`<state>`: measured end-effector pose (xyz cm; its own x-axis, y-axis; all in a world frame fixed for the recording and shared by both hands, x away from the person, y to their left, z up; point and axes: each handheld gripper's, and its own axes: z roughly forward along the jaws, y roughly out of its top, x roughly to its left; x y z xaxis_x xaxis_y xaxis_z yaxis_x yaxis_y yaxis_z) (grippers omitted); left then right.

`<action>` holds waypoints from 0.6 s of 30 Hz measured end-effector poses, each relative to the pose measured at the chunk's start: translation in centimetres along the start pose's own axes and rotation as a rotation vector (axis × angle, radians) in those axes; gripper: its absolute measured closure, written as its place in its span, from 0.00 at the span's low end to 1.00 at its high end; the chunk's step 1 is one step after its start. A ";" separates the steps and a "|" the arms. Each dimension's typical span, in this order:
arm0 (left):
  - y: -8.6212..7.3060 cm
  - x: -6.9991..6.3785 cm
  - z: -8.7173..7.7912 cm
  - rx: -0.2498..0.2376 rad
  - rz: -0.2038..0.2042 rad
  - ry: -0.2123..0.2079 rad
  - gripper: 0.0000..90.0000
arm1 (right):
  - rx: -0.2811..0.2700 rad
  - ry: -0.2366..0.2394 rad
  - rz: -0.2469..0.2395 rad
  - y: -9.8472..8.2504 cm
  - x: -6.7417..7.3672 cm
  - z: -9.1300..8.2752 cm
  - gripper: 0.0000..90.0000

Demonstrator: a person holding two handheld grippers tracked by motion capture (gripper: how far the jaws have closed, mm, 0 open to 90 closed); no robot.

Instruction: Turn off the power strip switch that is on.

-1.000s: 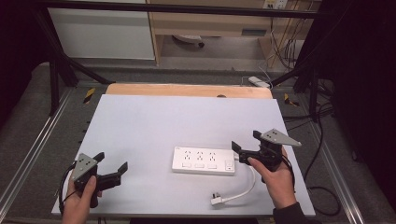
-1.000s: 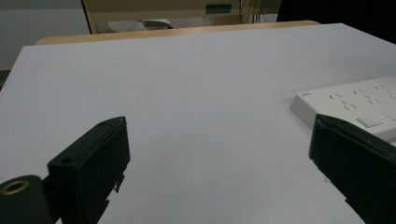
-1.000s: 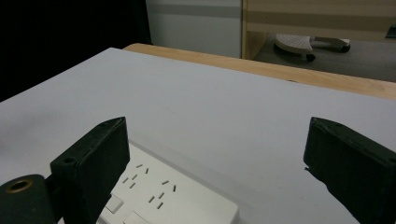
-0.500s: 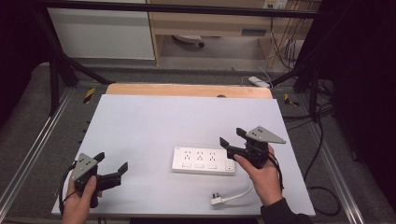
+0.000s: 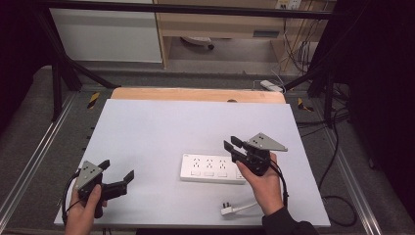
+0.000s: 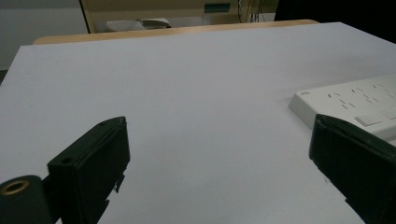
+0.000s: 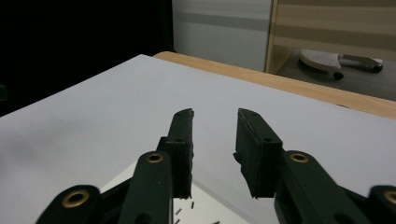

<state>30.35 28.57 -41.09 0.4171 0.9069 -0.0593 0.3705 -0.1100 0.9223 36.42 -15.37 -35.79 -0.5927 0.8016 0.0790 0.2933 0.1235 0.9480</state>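
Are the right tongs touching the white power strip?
Cannot tell. In the high view the right tongs overlap the power strip; the right gripper view shows nothing between the tips, but no clear gap or contact.

A white table [image 5: 161,127] has a bare wooden strip [image 5: 195,94] along its far edge. Beyond that edge stand a white cabinet [image 5: 105,34] and a wooden shelf unit [image 5: 220,24], with cables [image 5: 298,49] at the far right.

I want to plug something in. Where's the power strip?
In the high view the power strip lies flat on the white table, toward its near right, just under the right gripper, with its plug nearer the person.
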 end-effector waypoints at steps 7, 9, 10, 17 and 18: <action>0.0 0.0 0.0 -0.001 -0.002 0.001 0.06 | 0.003 0.031 -0.036 -0.3 1.3 1.0 0.87; 0.0 0.0 0.0 -0.002 -0.002 -0.001 0.06 | 0.004 0.040 -0.042 -0.4 1.7 1.3 0.90; 0.0 0.0 0.0 -0.003 -0.004 -0.001 0.06 | 0.003 0.044 -0.047 -0.5 1.9 1.5 0.91; 0.0 0.0 0.0 -0.004 -0.004 -0.002 0.06 | -0.009 0.068 -0.051 -0.8 2.8 2.1 0.97; 0.0 0.0 0.0 -0.003 -0.003 -0.002 0.06 | -0.010 0.070 -0.052 -0.8 2.9 2.2 0.97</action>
<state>30.34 28.60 -41.07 0.4173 0.9066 -0.0627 0.3689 -0.1060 0.9234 36.12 -11.88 -37.02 -0.6584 0.7510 0.0505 0.2532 0.1577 0.9545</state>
